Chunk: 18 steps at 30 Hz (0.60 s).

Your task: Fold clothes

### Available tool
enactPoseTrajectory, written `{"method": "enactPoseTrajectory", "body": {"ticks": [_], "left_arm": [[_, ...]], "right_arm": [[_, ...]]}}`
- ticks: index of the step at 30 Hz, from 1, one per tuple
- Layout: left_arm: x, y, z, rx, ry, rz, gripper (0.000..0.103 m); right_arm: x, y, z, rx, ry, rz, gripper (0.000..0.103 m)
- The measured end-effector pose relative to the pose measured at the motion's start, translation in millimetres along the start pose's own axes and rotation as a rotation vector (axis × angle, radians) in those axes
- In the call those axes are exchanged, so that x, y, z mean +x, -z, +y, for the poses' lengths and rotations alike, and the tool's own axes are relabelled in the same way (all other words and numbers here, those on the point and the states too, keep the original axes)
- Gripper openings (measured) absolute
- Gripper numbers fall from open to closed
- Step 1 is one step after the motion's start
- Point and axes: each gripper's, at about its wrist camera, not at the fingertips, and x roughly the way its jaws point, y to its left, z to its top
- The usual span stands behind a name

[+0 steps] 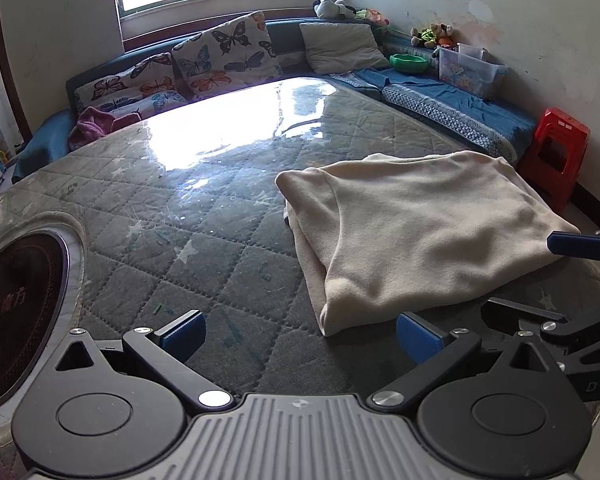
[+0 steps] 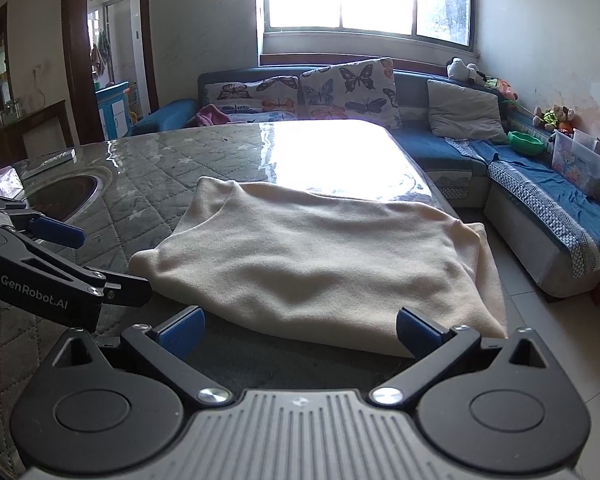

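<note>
The left gripper [image 1: 300, 334] has its two blue-padded fingers [image 1: 184, 334] spread wide apart and nothing is between them; only the grey quilted table cover under a clear glossy sheet [image 1: 204, 216] shows in the gap. To the left of these fingers, set into the table, is a round dark cooktop with a pale rim [image 1: 20, 320], well apart from the work. Ahead of the right finger and to its right lies the cream, soft knitted garment [image 1: 424, 224], already folded into a thick, rather square bundle with layered edges at its left side; its near corner comes just beside the right fingertip but I judge they do not touch. The right gripper [image 2: 300, 332] is also fully open and empty, and in its view the same bundle lies directly ahead of both fingers, its near edge between them and very close. Probably the two tools stand open at this near edge because the fold is finished or one last fold is being prepared; which one, I cannot tell. The garment sits at the right end of the table, near the edge beside the blue corner sofa [image 2: 540, 216], so a careless push to the right could slide it off.
</note>
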Motion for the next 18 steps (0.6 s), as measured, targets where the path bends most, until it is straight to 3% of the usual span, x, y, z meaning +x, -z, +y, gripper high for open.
{"method": "enactPoseTrajectory", "body": {"ticks": [18], "left_arm": [[-0.1,-0.9,-2.5,-0.01,0.003,0.0,0.103]], "right_arm": [[2.5,-1.5,-1.6,0.004,-0.008,-0.002,0.103]]}}
